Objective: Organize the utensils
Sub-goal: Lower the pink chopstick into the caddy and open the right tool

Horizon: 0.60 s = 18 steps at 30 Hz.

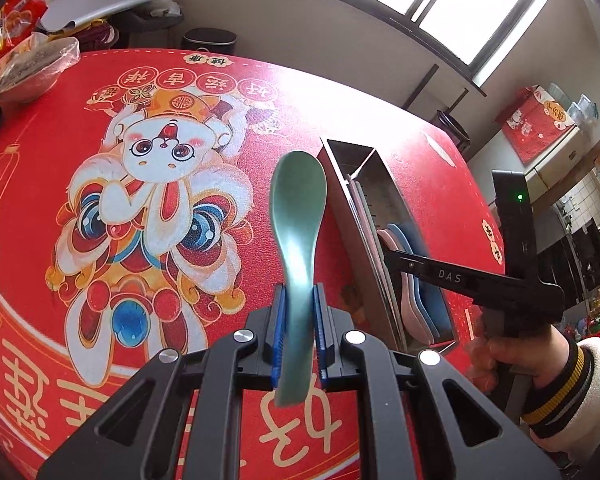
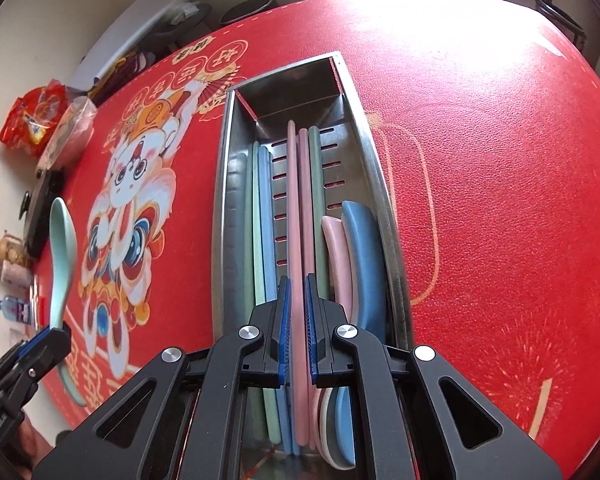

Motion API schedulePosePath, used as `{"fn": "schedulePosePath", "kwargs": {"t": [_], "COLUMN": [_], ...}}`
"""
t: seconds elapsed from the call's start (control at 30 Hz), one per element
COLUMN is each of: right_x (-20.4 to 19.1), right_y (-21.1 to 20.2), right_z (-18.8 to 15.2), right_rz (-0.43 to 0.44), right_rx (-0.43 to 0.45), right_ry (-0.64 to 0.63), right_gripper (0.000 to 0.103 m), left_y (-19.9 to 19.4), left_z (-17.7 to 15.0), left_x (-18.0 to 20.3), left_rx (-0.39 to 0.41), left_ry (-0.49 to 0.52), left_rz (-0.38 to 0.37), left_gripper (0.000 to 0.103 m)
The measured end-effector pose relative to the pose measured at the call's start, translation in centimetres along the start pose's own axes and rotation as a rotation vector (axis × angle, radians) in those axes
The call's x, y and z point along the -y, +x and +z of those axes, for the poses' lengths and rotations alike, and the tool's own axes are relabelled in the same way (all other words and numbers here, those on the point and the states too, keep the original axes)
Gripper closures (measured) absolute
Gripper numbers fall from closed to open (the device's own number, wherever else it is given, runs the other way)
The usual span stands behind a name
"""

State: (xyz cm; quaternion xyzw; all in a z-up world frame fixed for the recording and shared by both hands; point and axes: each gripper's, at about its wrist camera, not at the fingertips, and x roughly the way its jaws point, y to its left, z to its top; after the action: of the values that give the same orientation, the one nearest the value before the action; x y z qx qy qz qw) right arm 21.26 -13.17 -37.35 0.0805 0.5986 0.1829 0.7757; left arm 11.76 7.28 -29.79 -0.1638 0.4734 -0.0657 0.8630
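- The metal utensil box (image 2: pixel 228 184) lies on the red printed tablecloth (image 2: pixel 500 160) and already holds most of the set: pale green and blue sticks along its left wall, pink and green ones in the middle, and a pink spoon (image 2: pixel 334 248) and a blue spoon (image 2: pixel 364 256) against its right wall.
- The right gripper (image 2: pixel 298 320) hangs over the box, its blue pads closed on a pink chopstick (image 2: pixel 296 208) that lies lengthwise in the box (judging by this, the chopstick is being laid in and not yet let go).
- The left gripper (image 1: pixel 300 332) is clamped on the handle of a green spoon (image 1: pixel 298 208), held in the air above the tablecloth just beside the box, bowl away from the camera; it looks like the last piece outside.
- What is left, as I judge it: releasing the chopstick, then placing the green spoon with the other spoons.
- Readable writing: "DAS" on the right gripper's arm (image 1: pixel 448 276) in the left wrist view. The tablecloth carries large Chinese characters, upside down from here, which I cannot read with confidence.
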Motion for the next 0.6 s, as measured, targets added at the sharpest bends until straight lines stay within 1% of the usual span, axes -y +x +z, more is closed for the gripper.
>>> {"fn": "schedulePosePath", "kwargs": {"t": [0.2,0.37,0.43,0.47,0.5,0.6], "right_x": [0.3,1.6,2.6,3.1,3.7,5.3], "right_y": [-2.4,-5.3,-6.5,-7.0,-7.7,-8.9], "right_z": [-0.1,-0.5,-0.7,-0.9,-1.0,-1.3], "right_rz": [0.006,-0.018,-0.031,-0.039,-0.043,-0.047], "right_rx": [0.048,0.095,0.113,0.125,0.144,0.155], "right_ry": [-0.009,-0.02,-0.016,-0.01,-0.007,0.0], "right_gripper": [0.095,0.093,0.074,0.048,0.045,0.045], "left_y": [0.8,1.8,2.4,2.7,3.0,4.1], "left_z": [0.5,1.2,1.4,1.5,1.5,1.6], "left_x": [1.2,2.8,3.7,4.2,4.7,6.4], "left_rx": [-0.022,-0.05,-0.062,-0.067,-0.075,-0.095], "left_ry": [0.014,0.016,0.014,0.014,0.013,0.007], "left_rz": [-0.005,-0.02,-0.029,-0.034,-0.043,-0.057], "left_gripper": [0.09,0.09,0.09,0.09,0.09,0.09]}}
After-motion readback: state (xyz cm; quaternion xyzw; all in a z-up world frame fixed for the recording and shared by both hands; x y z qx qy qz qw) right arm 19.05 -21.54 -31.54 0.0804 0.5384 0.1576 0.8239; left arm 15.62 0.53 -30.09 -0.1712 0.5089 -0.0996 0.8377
